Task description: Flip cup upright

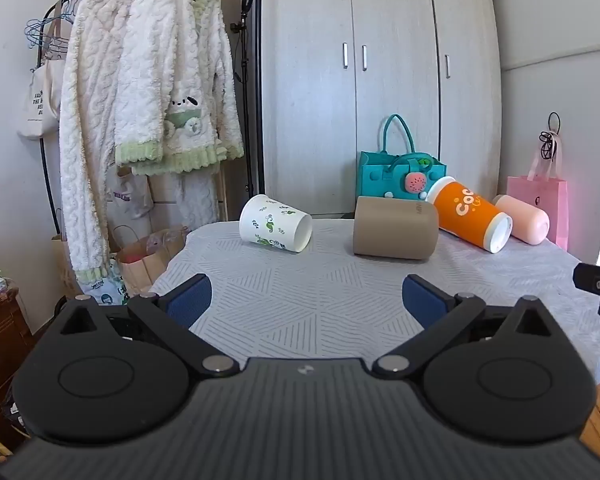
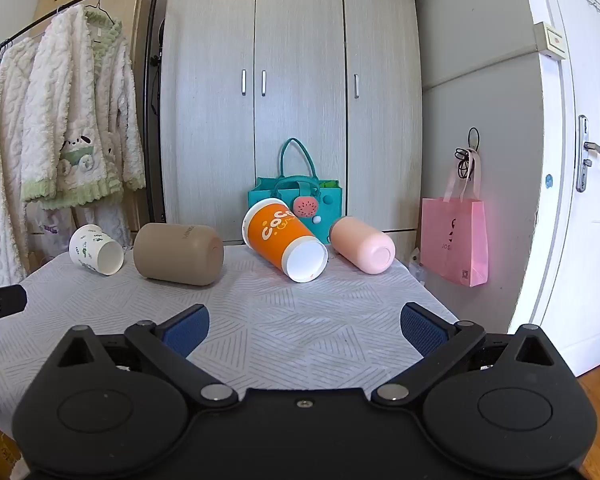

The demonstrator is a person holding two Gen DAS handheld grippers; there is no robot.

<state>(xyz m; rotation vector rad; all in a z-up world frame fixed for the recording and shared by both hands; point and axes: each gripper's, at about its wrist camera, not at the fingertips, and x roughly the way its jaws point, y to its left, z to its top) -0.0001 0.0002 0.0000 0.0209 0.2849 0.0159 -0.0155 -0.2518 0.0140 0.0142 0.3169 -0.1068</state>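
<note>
Several cups lie on their sides at the far end of the table. A white paper cup with green print is at the left. Then come a tan cup, an orange cup and a pink cup. My left gripper is open and empty over the near table, short of the white and tan cups. My right gripper is open and empty, short of the orange cup.
The table wears a grey patterned cloth. A teal bag stands behind the cups. A pink bag hangs at the right wall. A clothes rack with robes stands left. A wardrobe is behind.
</note>
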